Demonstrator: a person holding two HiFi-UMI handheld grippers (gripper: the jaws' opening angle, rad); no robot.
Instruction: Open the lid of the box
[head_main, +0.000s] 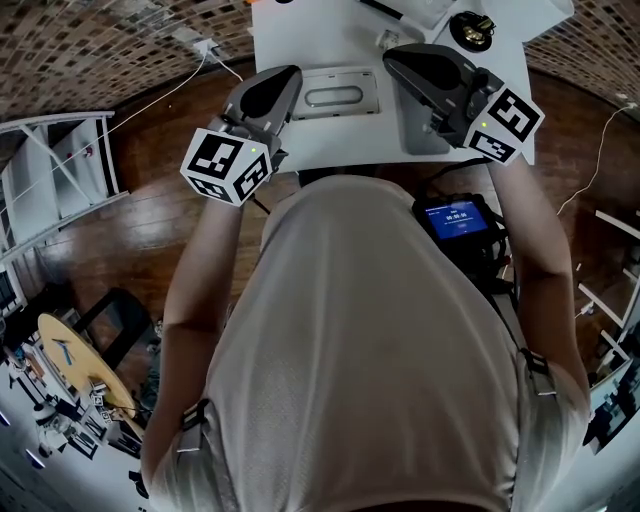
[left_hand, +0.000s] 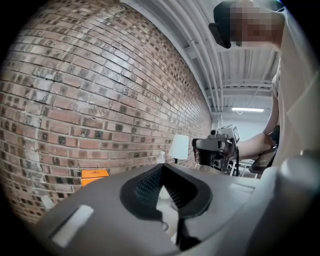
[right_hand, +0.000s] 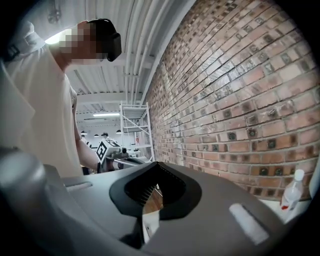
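In the head view, a flat grey box (head_main: 340, 97) with an oval recess in its lid lies on the white table (head_main: 300, 30). My left gripper (head_main: 290, 76) hovers at the box's left end. My right gripper (head_main: 393, 56) hangs over its right end, above a grey panel (head_main: 422, 135). Both point away from me toward the brick wall. In the left gripper view the left gripper (left_hand: 162, 168) has its ribbed pads (left_hand: 148, 186) meeting, nothing between them. The right gripper (right_hand: 157, 165) looks the same, shut and empty. Neither gripper view shows the box.
A black round object (head_main: 472, 30) sits at the table's far right. A metal rack (head_main: 60, 175) stands on the wooden floor to my left. Against the brick wall are an orange box (left_hand: 95, 173) and a small bottle (right_hand: 291, 190). A device with a lit screen (head_main: 455, 220) hangs at my waist.
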